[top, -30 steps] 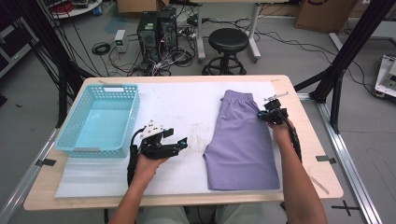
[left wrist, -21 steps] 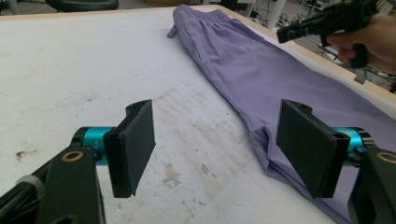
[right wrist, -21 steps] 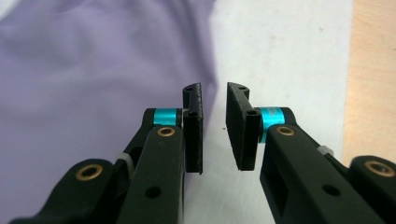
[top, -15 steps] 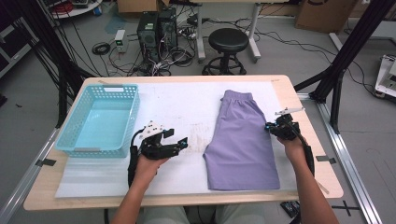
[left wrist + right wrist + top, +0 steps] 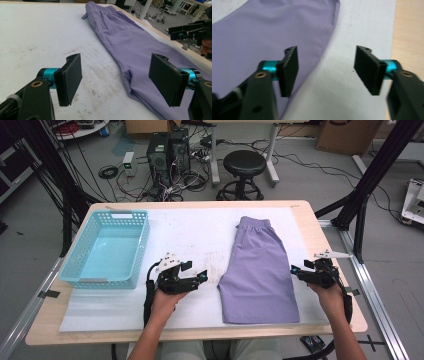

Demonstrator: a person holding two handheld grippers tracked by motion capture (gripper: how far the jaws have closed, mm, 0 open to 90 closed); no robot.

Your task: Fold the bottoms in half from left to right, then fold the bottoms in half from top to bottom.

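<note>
Your right gripper point(image 5: 299, 270) has just been opening, nothing between its jaws, beside the folded purple shorts point(image 5: 260, 270) on the white mat point(image 5: 200, 232). Your left gripper point(image 5: 200, 277) stands spread, empty.

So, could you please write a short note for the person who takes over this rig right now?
Left gripper: open, holding nothing, just left of the purple shorts.
Right gripper: jaws have just been opening, nothing between them, at the shorts' right edge.
Shorts lie folded lengthwise on the white mat, waistband at the far end.
Blue basket stands at the left with nothing in it.
Left to do, probably: fold the shorts further and put them in the basket.
</note>
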